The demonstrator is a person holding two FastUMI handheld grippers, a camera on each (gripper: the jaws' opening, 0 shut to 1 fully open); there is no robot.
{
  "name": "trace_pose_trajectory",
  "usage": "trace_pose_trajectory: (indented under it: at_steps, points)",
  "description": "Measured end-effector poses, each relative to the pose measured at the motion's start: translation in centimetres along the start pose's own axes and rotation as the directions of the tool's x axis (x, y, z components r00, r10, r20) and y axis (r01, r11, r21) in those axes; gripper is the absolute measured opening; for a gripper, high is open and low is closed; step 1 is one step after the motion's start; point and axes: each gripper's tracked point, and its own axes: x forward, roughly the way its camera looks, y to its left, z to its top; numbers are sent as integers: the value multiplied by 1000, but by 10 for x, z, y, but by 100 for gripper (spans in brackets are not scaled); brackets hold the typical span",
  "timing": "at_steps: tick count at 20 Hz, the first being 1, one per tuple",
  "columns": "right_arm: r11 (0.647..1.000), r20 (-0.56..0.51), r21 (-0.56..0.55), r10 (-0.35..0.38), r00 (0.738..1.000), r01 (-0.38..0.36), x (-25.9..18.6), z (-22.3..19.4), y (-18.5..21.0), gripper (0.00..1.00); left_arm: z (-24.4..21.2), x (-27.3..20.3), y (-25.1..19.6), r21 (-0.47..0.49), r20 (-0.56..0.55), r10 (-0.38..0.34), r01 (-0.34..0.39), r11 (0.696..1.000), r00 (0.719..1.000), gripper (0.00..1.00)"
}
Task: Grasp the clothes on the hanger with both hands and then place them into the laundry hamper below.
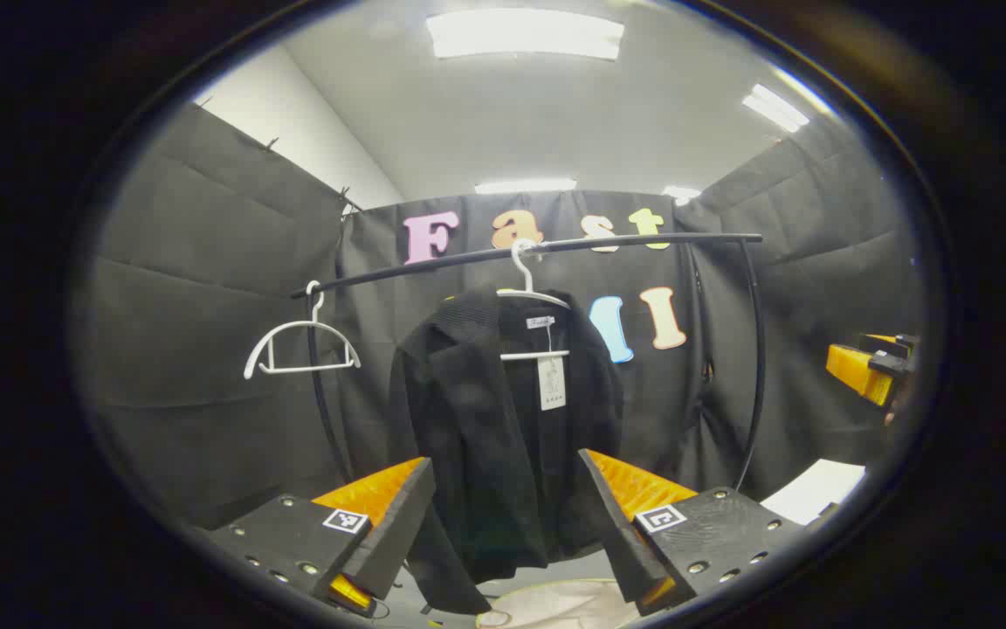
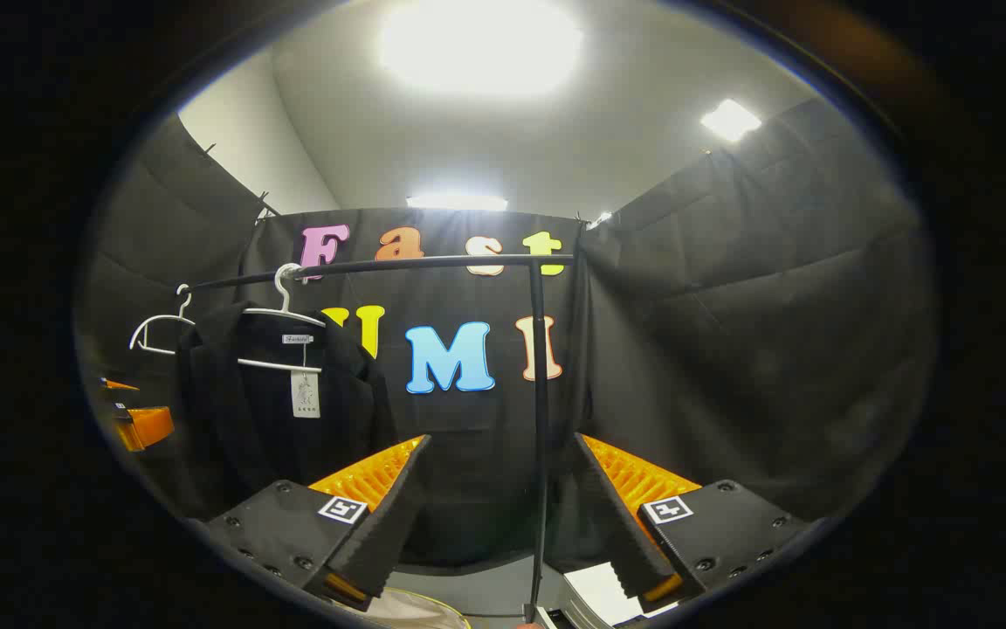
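Nearest the lens in the left gripper view, the left gripper (image 1: 503, 515) is held level with its fingers spread wide and nothing between them; the gap frames the lower half of the black jacket (image 1: 503, 419), which hangs a little way ahead and is not touched. In the right gripper view the right gripper (image 2: 499, 515) is likewise spread and empty, pointed forward at the upright post (image 2: 540, 419) of the garment rail, with the jacket off to its left. Just below the left gripper's fingers a pale rim of what is likely the laundry hamper (image 1: 555, 607) peeks in, under the jacket's hem. The step in hand, as I judge it, is the approach before any grasp: both tools are raised to garment height but neither has closed on cloth. The next move calls for the left gripper to advance onto the jacket's front and the right one to swing left toward the jacket's far shoulder. Farther back, the jacket sits on a white hanger (image 1: 534, 301) hooked near the middle of the rail (image 1: 555, 247), with an empty hanger (image 1: 300, 349) near the rail's left end.
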Motion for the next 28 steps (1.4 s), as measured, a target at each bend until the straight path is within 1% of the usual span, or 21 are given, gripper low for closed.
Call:
trace_pose_trajectory:
  at_steps: [2,3,4,6,7,8,19,20,22,23,24,26,27,28]
  points:
    - [1000,0,1,-3,1000,3,1,0,1,96,0,3,-1,2,0,-4,4,1000,1000,94]
    - [1000,0,1,-5,1000,5,1,0,1,99,-1,4,-1,4,0,-6,6,1000,1000,94]
    - [1000,0,0,-7,1000,7,2,0,1,96,0,6,-2,7,1,-7,7,1000,1000,94]
    - [1000,-2,-4,-9,1000,9,2,-2,1,96,-1,8,-2,9,5,-8,8,1000,1000,94]
    - [1000,-4,-6,-11,1000,11,2,-2,1,99,-1,6,-1,9,6,-7,7,1000,1000,94]
    - [1000,-9,-8,-12,1000,12,2,-4,2,96,-1,6,-1,8,6,-8,8,1000,1000,94]
    - [1000,-12,-10,-16,1000,16,4,-5,7,96,-3,10,-3,8,14,-17,17,1000,1000,94]
    - [1000,-14,-9,-16,1000,16,6,-5,8,99,-3,11,-3,7,13,-20,20,1000,1000,94]
    - [1000,-13,-9,-14,1000,14,9,-3,13,99,-4,16,0,5,10,-25,25,1000,1000,94]
    - [1000,-9,-9,-11,1000,11,11,-1,17,96,-5,17,3,5,8,-25,25,1000,1000,94]
    - [1000,-4,-10,-8,1000,8,12,0,22,99,-5,19,5,2,7,-26,26,1000,1000,94]
    - [1000,-1,-6,3,1000,-3,17,2,33,96,-8,24,9,-5,4,-32,32,999,999,94]
    - [1000,-1,1,9,1000,-9,20,3,40,99,-9,27,12,-7,4,-36,36,999,999,94]
    - [1000,0,8,13,1000,-13,23,4,46,97,-9,30,15,-6,6,-39,39,999,999,94]
